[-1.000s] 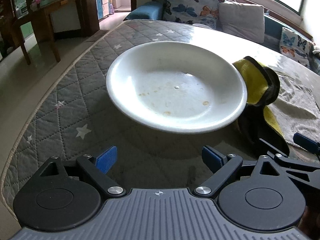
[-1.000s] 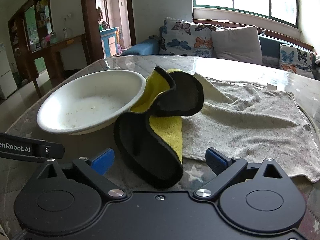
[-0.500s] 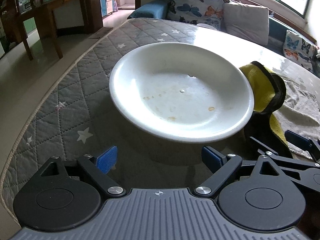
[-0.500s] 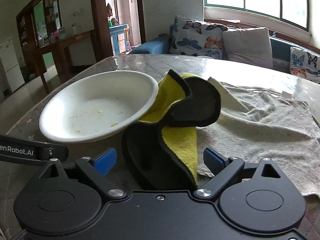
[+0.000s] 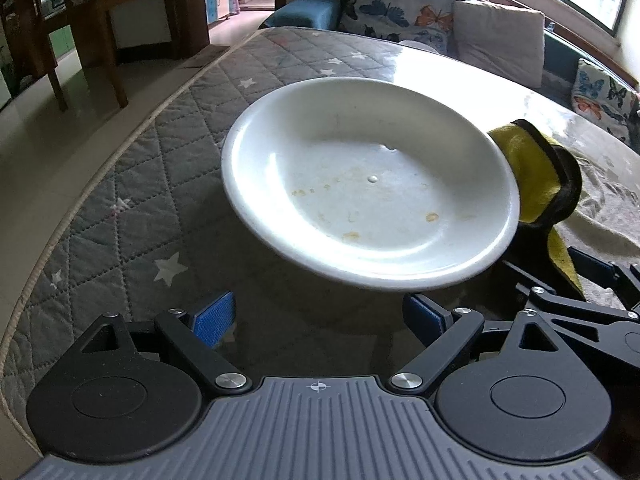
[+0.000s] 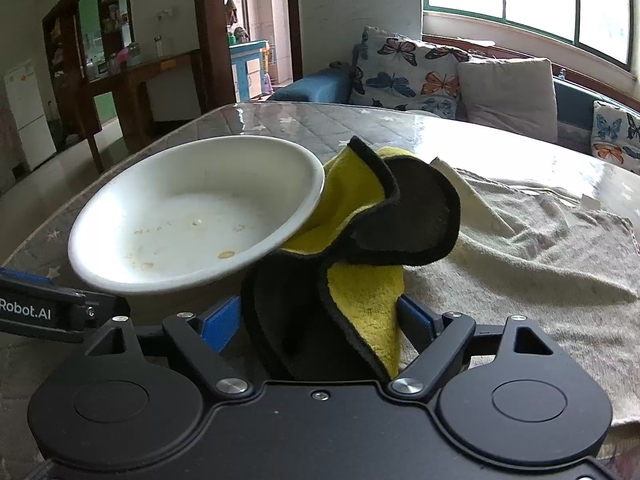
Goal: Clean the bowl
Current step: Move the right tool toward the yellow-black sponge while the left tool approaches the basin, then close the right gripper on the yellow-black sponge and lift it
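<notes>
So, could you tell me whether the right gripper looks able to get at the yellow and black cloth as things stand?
Probably yes: the cloth already lies between the right gripper's closing jaws, with nothing in front of it.

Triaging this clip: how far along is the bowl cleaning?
Done: nothing; the white bowl still shows yellowish specks. In hand: the right tool is closing around the yellow-and-black cloth. The left tool is open, short of the bowl. Left: grip cloth, steady bowl, wipe.

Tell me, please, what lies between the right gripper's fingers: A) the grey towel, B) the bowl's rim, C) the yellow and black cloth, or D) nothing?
C: in the right wrist view the yellow and black cloth sits between the closing blue pads of the right gripper, beside the bowl.
</notes>
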A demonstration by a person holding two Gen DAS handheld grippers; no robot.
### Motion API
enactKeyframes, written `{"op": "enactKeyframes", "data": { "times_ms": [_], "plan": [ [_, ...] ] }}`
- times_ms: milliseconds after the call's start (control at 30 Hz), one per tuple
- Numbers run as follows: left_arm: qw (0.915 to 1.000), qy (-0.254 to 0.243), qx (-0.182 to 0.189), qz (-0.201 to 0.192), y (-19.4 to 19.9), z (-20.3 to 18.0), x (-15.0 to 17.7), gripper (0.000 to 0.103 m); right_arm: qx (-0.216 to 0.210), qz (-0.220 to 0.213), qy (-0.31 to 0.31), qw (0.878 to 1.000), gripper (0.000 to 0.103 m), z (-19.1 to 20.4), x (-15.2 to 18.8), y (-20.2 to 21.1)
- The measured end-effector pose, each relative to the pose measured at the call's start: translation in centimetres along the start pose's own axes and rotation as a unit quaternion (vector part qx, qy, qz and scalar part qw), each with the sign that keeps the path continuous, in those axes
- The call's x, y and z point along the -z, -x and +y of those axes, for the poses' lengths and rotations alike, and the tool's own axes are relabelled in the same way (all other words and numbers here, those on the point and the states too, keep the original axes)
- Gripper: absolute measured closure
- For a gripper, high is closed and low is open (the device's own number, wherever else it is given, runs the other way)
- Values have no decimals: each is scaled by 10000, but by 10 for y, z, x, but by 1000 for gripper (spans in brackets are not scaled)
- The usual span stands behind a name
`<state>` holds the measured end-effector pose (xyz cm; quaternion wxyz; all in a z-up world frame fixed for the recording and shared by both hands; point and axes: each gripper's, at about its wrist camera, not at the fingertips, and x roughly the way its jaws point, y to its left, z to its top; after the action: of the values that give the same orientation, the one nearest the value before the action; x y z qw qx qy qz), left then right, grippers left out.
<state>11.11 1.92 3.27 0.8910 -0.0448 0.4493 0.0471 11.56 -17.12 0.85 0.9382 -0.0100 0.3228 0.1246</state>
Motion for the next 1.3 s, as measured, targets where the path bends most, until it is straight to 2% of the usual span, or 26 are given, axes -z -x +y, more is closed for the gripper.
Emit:
{"op": "enactKeyframes", "data": {
  "times_ms": [333, 367, 433, 467, 667, 800, 967, 1300],
  "plan": [
    [10000, 18, 9, 12, 0, 0, 1, 11, -22, 71, 7, 10000, 27, -2, 0, -4],
    [10000, 27, 13, 5, 1, 0, 1, 11, -14, 55, 0, 10000, 34, -3, 0, -3],
    [10000, 25, 25, 6, 1, -1, 1, 11, 3, 37, 28, 10000, 39, -3, 0, -1],
    [10000, 24, 24, 8, 1, -1, 1, 11, 20, 32, 22, 10000, 44, -4, 0, -1],
    [10000, -19, 31, -1, 3, -2, 1, 11, 133, -28, -165, 9998, 61, -13, 0, 3],
    [9999, -115, 28, 2, 3, -4, 3, 11, 78, -47, -202, 9998, 61, -16, -1, 6],
    [9998, -205, 14, 2, 5, -4, 6, 11, 68, -42, -141, 9999, 48, -16, -2, 10],
    [9990, -413, 64, -144, 17, -9, 9, 11, -155, -151, -437, 9988, 44, -21, -7, 21]
  ]
}}
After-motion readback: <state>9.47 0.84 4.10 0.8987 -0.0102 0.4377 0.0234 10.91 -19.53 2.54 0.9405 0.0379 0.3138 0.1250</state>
